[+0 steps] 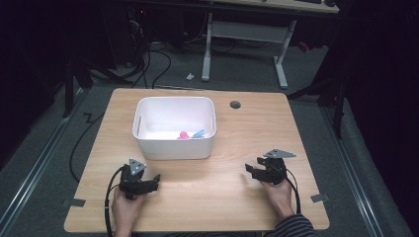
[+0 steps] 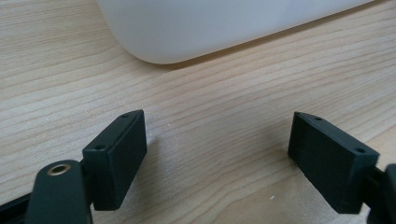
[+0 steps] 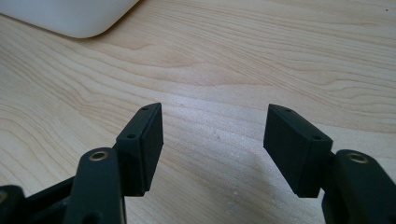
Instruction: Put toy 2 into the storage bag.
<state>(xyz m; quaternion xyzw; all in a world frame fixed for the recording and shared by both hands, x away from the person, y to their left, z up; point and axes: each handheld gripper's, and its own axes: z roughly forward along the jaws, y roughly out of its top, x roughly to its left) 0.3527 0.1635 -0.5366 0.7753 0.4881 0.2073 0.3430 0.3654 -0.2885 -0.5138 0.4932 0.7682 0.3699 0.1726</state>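
I had both grippers resting low over the wooden table [image 1: 207, 197], near its front edge, with the white bin [image 1: 174, 148] ahead of them. The bin sat forward and to the right of my left gripper [image 1: 157, 178], whose jaws pointed across toward the middle of the table; in the left gripper view its rounded white corner [image 2: 159, 46] loomed just past the jaw tips, near but not touching. From my right gripper [image 1: 249, 170] the bin lay forward and well off to the left, farther away, with only a corner of it [image 3: 70, 18] catching the top left of the right gripper view. So I judged the left hand the nearer one for any reach into the bin.

Inside the bin, against its near right part, I could see a small pink item [image 1: 183, 135] and a light blue item [image 1: 198, 133] touching or almost touching each other; they were too small for me to name. The blue one's long axis ran roughly toward the bin's right wall.

Both tools were empty. The left jaws stood wide apart over bare wood. The right jaws were also apart, a little narrower, gripping nothing.
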